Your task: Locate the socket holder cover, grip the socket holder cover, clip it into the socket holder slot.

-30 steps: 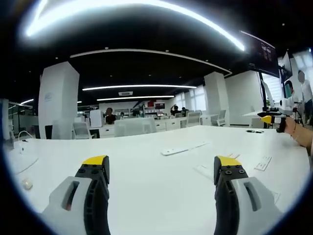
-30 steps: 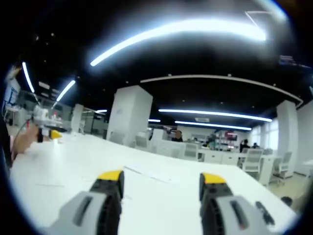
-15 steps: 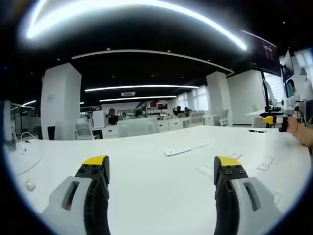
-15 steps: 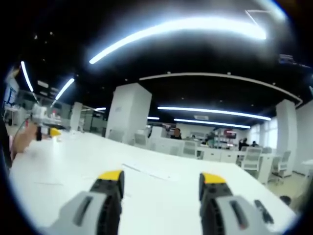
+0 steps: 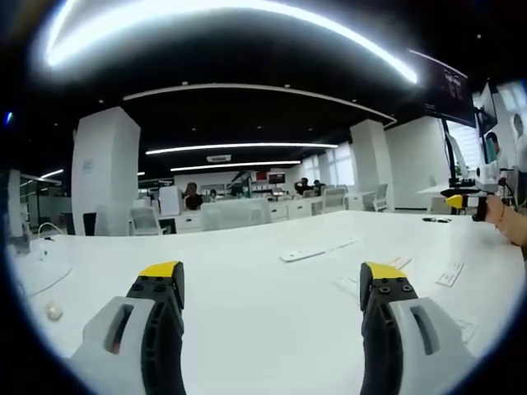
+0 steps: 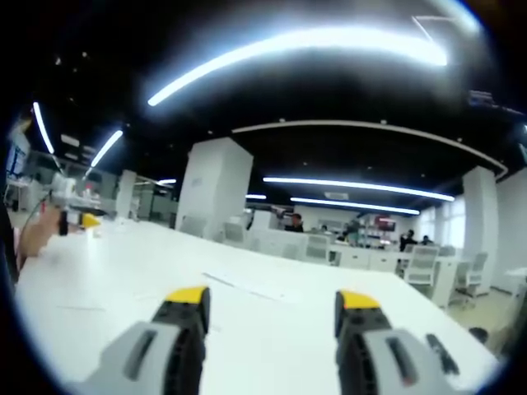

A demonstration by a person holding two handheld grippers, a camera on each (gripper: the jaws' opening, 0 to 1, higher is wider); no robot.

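Cover strip [image 5: 313, 251] lies far on white table [image 5: 247, 296]; likely light, stiff plastic, best pinched mid-length. Both hand-held grippers, left [image 5: 272, 284] and right [image 6: 270, 309], gape wide, nothing held.

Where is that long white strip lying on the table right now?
In the left gripper view, the long white strip lies flat on the white table, ahead of the open jaws and right of centre, with smaller white pieces nearer, to its right.
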